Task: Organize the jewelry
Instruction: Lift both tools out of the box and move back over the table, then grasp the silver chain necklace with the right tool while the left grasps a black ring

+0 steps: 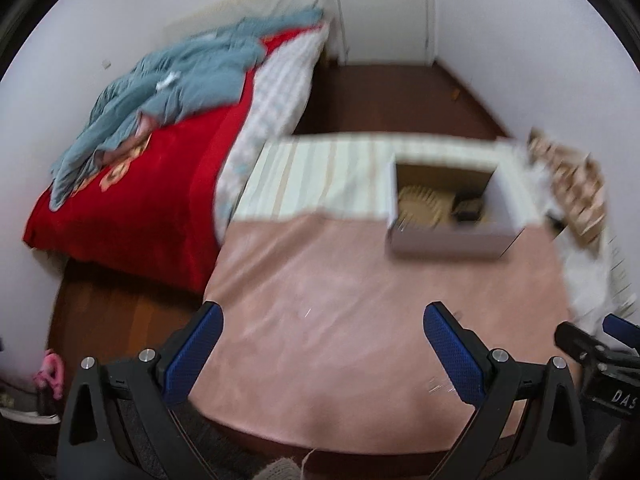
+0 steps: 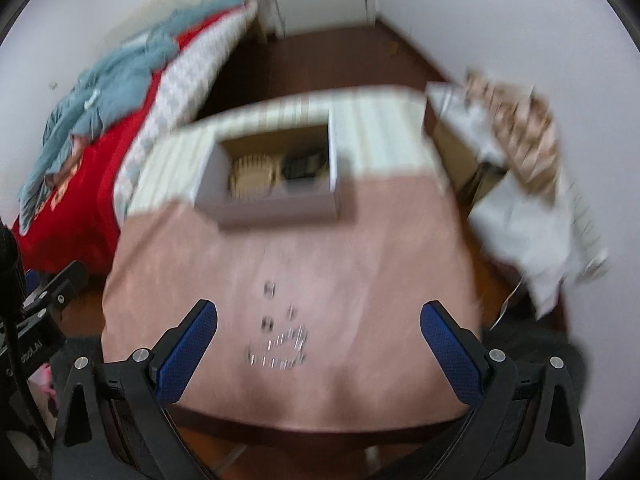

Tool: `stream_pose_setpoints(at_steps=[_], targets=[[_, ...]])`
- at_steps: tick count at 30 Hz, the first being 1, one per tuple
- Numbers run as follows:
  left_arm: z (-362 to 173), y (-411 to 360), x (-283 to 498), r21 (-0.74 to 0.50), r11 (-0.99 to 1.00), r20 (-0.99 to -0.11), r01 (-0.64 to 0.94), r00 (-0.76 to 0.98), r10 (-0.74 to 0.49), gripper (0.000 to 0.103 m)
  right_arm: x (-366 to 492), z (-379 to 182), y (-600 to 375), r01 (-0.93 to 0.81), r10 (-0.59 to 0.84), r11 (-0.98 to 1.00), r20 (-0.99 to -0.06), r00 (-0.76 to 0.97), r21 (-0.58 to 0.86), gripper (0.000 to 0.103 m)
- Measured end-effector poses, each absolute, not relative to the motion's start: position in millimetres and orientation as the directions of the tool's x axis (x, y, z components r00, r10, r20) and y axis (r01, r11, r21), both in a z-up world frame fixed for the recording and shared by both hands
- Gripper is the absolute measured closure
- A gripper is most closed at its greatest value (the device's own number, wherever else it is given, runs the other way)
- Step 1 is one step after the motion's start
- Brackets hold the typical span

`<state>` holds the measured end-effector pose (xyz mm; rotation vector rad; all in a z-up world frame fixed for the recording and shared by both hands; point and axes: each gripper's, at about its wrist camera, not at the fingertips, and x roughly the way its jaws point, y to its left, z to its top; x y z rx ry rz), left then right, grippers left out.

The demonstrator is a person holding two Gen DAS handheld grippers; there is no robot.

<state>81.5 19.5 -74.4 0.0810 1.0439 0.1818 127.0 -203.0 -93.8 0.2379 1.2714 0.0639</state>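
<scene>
Several small silver jewelry pieces (image 2: pixel 280 336) lie scattered on the pink table cover (image 2: pixel 360 248), blurred by motion. My right gripper (image 2: pixel 318 320) is open and empty, hovering just above and around them. An open white box (image 2: pixel 276 180) with a tan ribbed insert and a dark item stands further back; it also shows in the left wrist view (image 1: pixel 452 208). My left gripper (image 1: pixel 322 320) is open and empty above bare pink cover (image 1: pixel 320 280). A faint glint of jewelry (image 1: pixel 442 388) shows by its right finger.
A bed with a red blanket (image 1: pixel 132 200) and blue-grey clothes (image 1: pixel 168 88) lies to the left. A striped cloth (image 1: pixel 320 172) covers the table's far part. White and patterned fabric (image 2: pixel 520 168) is heaped at the right. Brown floor and a door lie beyond.
</scene>
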Motion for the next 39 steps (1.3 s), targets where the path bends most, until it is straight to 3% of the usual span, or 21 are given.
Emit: stream_pose_setpoints(at_steps=[1,3,9,14,15,16,17,25,32,34,39], targets=[[-86.9,21.8,80.4,0.173,0.978,-0.861,-0.116,0.464,0.207,0.001,125.1,-108.6,-200.1,0.081,0.179,0.975,-0.946,0.271,0.208,0.027],[-113.2,26.7,78.3,0.206,0.971,-0.881,-0.121,0.409,0.238,0.001,123.3,-140.9,-193.7,0.071,0.190,0.975,-0.957,0.221,0.210,0.045],[-156.2,42.7,78.5,0.227,0.965,-0.915,-0.135,0.309,0.258,0.001,123.9,-188.1,-172.9,0.024,0.194,0.979,-0.963,0.185,0.202,0.045],[-167.6,48.2,79.8,0.220,0.965,-0.925,-0.141,0.284,0.252,0.001,125.0,-197.7,-153.4,-0.070,0.111,0.993,-0.972,0.205,0.098,0.066],[-168.1,47.8,80.1,0.218,0.966,-0.926,-0.140,0.283,0.250,0.001,125.0,-197.2,-149.2,-0.090,0.077,0.994,-0.974,0.214,0.058,0.077],[-168.9,47.0,80.0,0.215,0.967,-0.927,-0.138,0.282,0.247,0.001,125.2,-196.1,-148.7,-0.098,0.067,0.994,-0.974,0.217,0.047,0.095],[-169.6,45.6,80.4,0.212,0.968,-0.928,-0.134,0.282,0.242,0.001,125.7,-194.9,-150.5,-0.096,0.073,0.994,-0.974,0.214,0.054,0.098],[-173.0,11.6,94.8,0.139,0.990,-0.944,-0.036,0.297,0.144,0.001,131.5,-171.7,-220.9,0.088,0.094,0.989,-0.965,0.244,0.119,0.101],[-199.7,-47.6,109.2,-0.012,0.995,-0.975,0.104,0.220,-0.035,0.001,132.8,-165.9,-264.7,0.168,0.055,0.981,-0.963,0.264,0.102,0.101],[-205.7,-58.0,110.5,-0.017,0.991,-0.977,0.129,0.209,-0.044,0.007,133.3,-169.3,-268.9,0.186,0.050,0.977,-0.964,0.260,0.101,0.101],[-215.1,-78.6,111.2,-0.010,0.985,-0.980,0.175,0.196,-0.045,0.039,133.9,-177.5,-284.5,0.215,0.052,0.970,-0.966,0.253,0.109,0.101]])
